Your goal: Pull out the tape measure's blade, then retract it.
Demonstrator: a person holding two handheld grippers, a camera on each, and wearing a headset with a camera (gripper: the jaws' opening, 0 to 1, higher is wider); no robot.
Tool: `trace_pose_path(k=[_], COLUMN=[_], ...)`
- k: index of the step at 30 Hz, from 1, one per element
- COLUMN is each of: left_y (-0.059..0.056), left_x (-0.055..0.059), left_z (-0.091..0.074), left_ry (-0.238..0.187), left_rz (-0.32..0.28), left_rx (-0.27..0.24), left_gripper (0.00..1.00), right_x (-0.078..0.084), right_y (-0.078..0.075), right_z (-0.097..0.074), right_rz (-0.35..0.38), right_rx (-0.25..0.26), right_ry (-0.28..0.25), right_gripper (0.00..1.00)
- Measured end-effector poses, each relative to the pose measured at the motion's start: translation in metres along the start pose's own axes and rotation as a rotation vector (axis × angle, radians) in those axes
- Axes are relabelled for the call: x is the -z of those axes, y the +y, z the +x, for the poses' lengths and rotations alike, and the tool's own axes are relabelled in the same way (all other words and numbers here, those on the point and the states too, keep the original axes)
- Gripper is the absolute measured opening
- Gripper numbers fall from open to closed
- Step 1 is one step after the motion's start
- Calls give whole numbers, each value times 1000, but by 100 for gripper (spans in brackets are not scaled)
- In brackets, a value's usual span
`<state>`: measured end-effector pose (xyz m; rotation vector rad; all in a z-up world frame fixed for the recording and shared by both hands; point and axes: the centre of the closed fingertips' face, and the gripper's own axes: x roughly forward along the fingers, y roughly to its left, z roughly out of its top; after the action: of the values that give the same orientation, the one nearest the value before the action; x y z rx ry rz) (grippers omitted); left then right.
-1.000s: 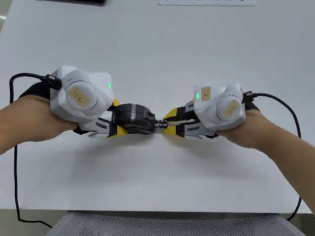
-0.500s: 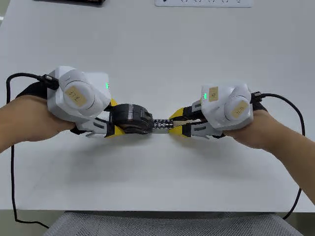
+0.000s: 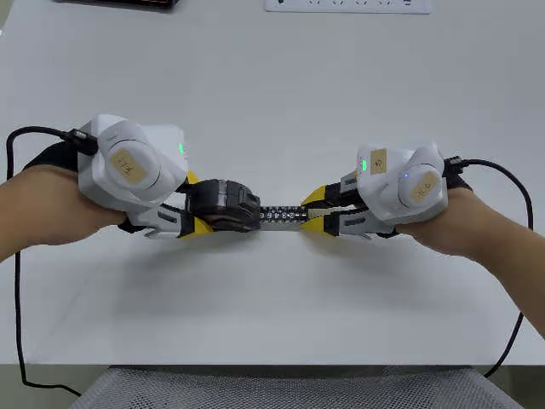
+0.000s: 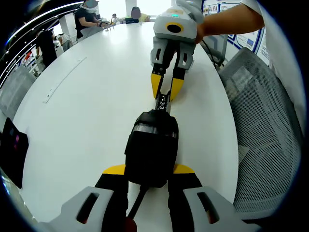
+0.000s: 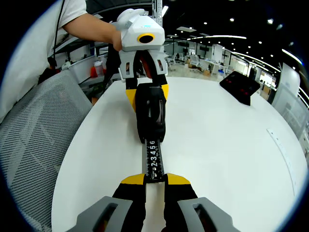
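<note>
Tape measure (image 3: 223, 205), black, sits low over the white counter (image 3: 272, 102), its case clamped between the left tongs (image 3: 197, 204). A short stretch of numbered blade (image 3: 281, 215) spans from the case to the right tongs (image 3: 312, 211), clenched on its end.

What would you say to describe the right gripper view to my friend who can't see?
The right gripper pinches a numbered tape blade, pulled a short way from a black tape measure that the left gripper holds. Both are over a white table beside a mesh chair.
</note>
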<state>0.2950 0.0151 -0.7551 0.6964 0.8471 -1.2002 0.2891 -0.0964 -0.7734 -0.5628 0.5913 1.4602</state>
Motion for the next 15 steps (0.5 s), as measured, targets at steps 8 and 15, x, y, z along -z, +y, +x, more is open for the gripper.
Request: trace_pose_path(k=[8, 15], left_y=[0, 0], left_x=[0, 0], left_z=[0, 1], left_ry=[0, 1], left_rz=[0, 1], left_rx=[0, 0], left_gripper=[26, 26], right_x=[5, 11], right_y=[0, 0], right_z=[-7, -13], right_rz=[-2, 0], right_rx=[3, 6], right_ry=[15, 27], right_gripper=[10, 10])
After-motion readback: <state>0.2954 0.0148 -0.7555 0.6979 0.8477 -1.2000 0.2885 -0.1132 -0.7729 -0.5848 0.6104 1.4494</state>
